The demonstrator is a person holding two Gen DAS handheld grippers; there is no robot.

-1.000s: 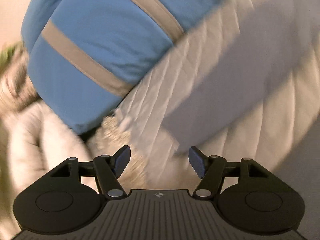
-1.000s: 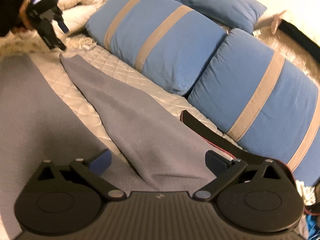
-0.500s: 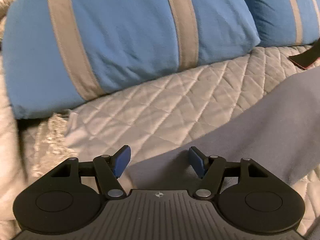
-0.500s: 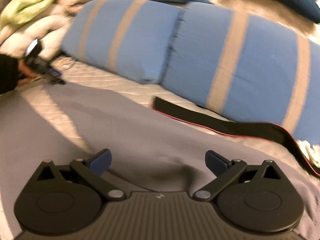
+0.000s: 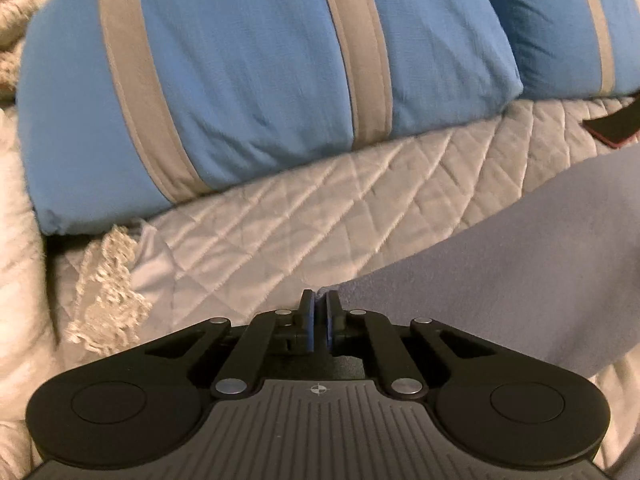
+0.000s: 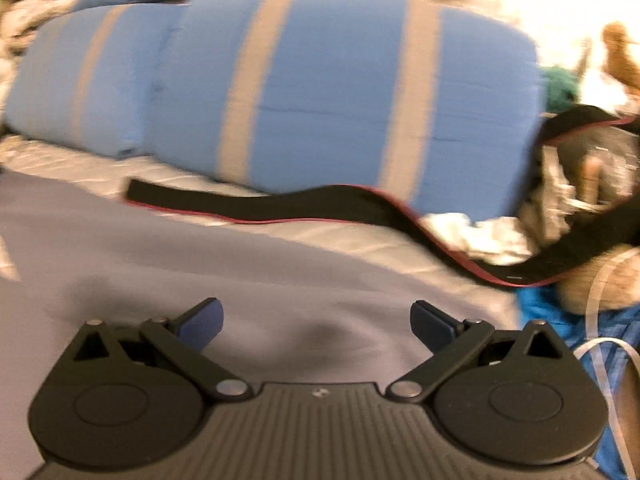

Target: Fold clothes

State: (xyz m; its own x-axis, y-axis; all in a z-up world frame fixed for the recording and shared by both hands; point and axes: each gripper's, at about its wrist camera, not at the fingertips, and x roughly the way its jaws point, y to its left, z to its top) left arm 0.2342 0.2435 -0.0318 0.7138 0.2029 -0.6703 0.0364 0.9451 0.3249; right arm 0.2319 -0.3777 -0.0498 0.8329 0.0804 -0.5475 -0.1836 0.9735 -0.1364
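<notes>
A grey garment (image 5: 500, 280) lies spread on the pale quilted bed cover (image 5: 300, 216). In the left wrist view its near corner runs right into my left gripper (image 5: 318, 300), whose jaws are shut on that corner. In the right wrist view the same grey garment (image 6: 240, 264) fills the lower left. My right gripper (image 6: 316, 312) hovers over it, jaws wide open with nothing pinched between the blue pads.
Blue pillows with tan stripes (image 5: 248, 80) (image 6: 320, 88) line the far side of the bed. A black strap with a red edge (image 6: 320, 204) lies along their foot. A fringed cream blanket (image 5: 104, 280) sits left; blue fabric and clutter (image 6: 560, 320) crowd the right.
My left gripper has closed on the grey garment's corner after standing open over it. The right gripper has swung rightward along the pillows and stays open.
</notes>
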